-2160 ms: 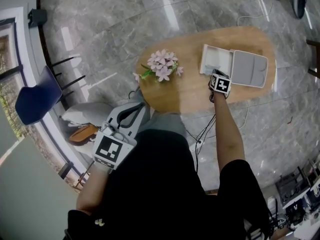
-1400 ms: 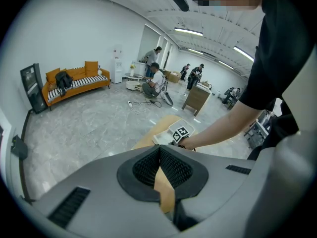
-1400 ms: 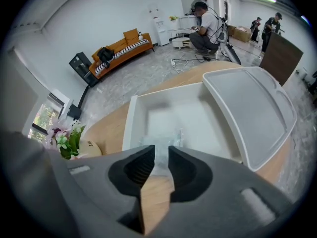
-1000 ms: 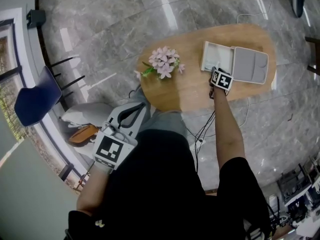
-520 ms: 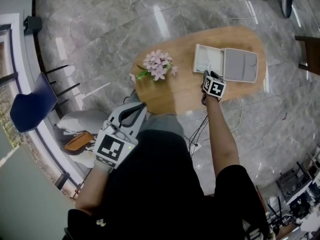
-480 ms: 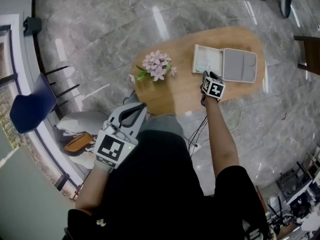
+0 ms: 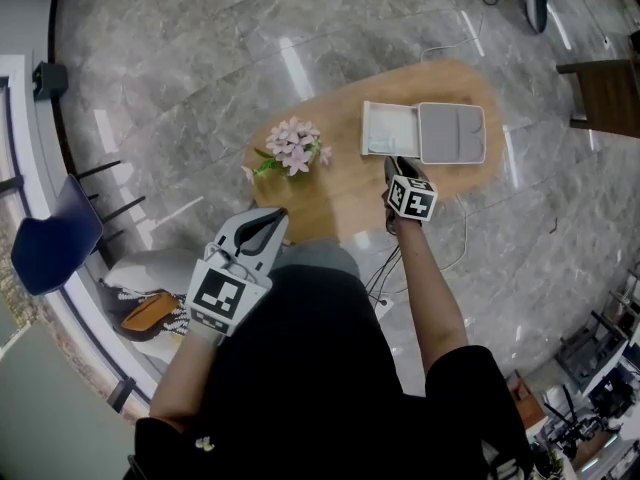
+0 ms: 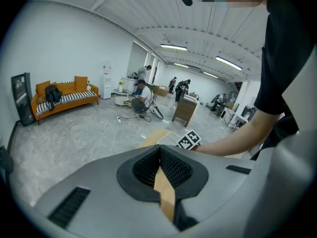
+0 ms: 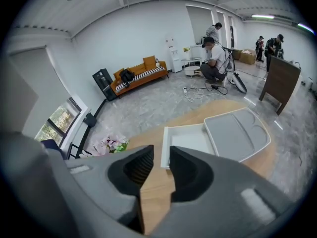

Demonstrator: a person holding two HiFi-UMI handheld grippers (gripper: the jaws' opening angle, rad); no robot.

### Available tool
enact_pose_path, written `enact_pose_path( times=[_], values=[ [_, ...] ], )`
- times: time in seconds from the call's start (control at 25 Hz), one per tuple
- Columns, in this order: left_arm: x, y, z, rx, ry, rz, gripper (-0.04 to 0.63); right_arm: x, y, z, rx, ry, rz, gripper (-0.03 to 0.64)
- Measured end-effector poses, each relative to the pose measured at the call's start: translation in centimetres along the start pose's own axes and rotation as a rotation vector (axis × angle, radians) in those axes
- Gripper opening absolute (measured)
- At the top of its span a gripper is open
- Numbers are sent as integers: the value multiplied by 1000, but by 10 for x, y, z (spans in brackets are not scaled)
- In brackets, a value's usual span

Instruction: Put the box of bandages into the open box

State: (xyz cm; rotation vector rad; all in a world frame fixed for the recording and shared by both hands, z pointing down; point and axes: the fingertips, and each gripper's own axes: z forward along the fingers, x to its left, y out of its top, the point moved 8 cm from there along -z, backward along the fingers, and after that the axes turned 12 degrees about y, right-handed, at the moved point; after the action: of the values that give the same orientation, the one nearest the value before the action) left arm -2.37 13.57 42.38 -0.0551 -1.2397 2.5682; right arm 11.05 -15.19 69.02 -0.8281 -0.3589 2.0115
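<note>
Right gripper (image 7: 394, 168) has backed off from the open box (image 7: 366, 118) toward the near edge of the wooden table (image 7: 330, 193), its jaws closing with just bare tabletop showing between them. The left gripper (image 7: 268, 218) hangs back by the person's body, jaws together on nothing. It's plain wood from the right gripper to the box, pink flowers (image 7: 293, 146) sit off to the left, and the right gripper view catches an orange sofa (image 9: 141, 73) and people (image 9: 216, 58) far back that the head view misses. The box of bandages (image 9: 190, 142) lies flat in the box's tray, grey lid (image 7: 452, 133) flopped open to the right.
</note>
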Motion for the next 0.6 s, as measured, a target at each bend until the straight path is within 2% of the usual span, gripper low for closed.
enact_pose_path(
  times=[0.12,0.32,0.6],
  values=[
    [2,6,2,-22,-14,11,11,13,3,-19,-33,9,-8,53],
    [8,19,7,-64,-45,22,11,37,9,-48,-95,6,-12,7],
    [17,41,11,-112,-101,57,11,87,28,-93,-182,51,-82,-2]
  ],
)
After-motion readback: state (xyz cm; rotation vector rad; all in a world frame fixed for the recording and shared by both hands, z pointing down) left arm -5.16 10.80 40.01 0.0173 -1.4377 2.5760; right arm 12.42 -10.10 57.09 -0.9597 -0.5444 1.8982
